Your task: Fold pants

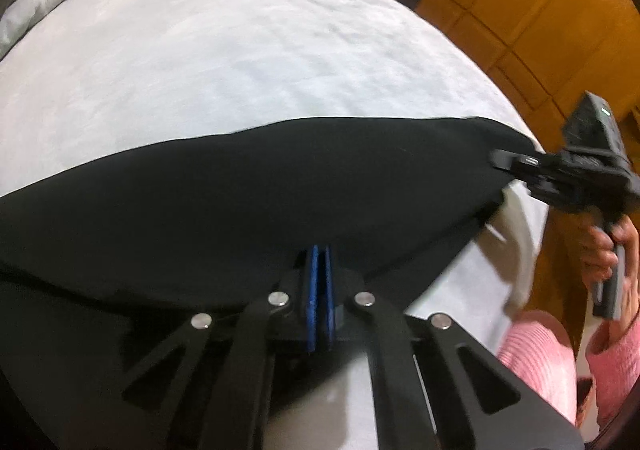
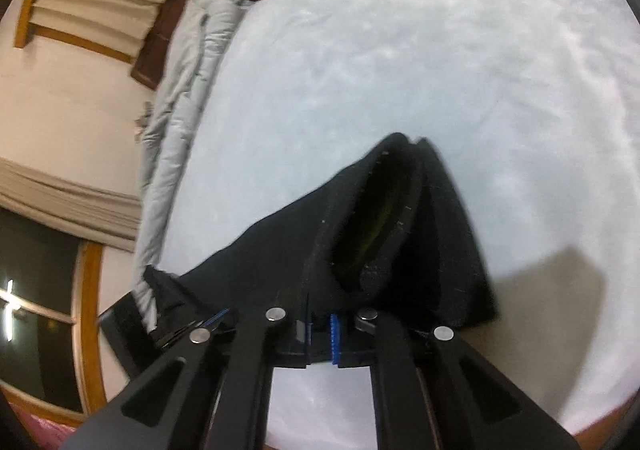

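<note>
Black pants (image 1: 248, 190) hang stretched between my two grippers above the white bed (image 1: 240, 50). My left gripper (image 1: 319, 254) is shut on the near edge of the pants, its blue pads pressed together. My right gripper (image 1: 500, 162) shows at the right of the left wrist view, shut on the far corner of the pants. In the right wrist view the right gripper (image 2: 320, 324) pinches the pants (image 2: 380, 234), whose open waistband faces the camera and shows a green lining.
A grey duvet (image 2: 180, 98) is bunched along the far edge of the bed (image 2: 440, 50). Wooden wardrobes (image 1: 540, 10) stand beyond the bed. My pink-sleeved arm (image 1: 616, 354) and pink-clad knee (image 1: 536, 354) are at the lower right. A window (image 2: 40, 310) is on the left.
</note>
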The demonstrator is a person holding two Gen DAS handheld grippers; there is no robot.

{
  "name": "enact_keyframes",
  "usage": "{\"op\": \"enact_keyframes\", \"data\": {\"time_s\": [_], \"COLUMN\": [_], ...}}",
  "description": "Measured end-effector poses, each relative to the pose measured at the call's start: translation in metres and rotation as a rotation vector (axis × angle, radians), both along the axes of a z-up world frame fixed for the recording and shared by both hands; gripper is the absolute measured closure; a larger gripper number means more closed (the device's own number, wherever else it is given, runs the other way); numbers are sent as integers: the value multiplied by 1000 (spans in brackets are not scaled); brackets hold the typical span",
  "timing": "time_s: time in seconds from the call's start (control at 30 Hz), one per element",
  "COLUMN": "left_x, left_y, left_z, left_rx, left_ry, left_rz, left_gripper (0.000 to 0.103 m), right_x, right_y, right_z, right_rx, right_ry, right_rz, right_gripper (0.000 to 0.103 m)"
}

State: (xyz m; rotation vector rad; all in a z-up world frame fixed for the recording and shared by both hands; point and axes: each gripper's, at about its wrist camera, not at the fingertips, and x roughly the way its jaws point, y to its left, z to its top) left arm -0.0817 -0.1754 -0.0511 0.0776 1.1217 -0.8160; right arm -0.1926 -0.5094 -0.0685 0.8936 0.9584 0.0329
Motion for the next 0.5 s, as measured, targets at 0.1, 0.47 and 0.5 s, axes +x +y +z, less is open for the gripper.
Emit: {"op": "enact_keyframes", "data": {"time_s": [0.1, 0.47, 0.5], "left_x": [-20, -6, -1], "left_y": [-10, 63, 76], "left_z": [-13, 11, 13], "left_rx": [12, -57, -52], "left_ry": [55, 125, 136], "left_rz": [-50, 88, 126], "left_gripper": [100, 46, 45], "right_x": [5, 0, -2], "right_y": [0, 28, 31], "right_z": [-25, 47, 55], "right_rx": [-58, -499, -497], "right_ry": [144, 207, 170], "right_rz": [-20, -127, -121], "right_gripper": [97, 57, 57]}}
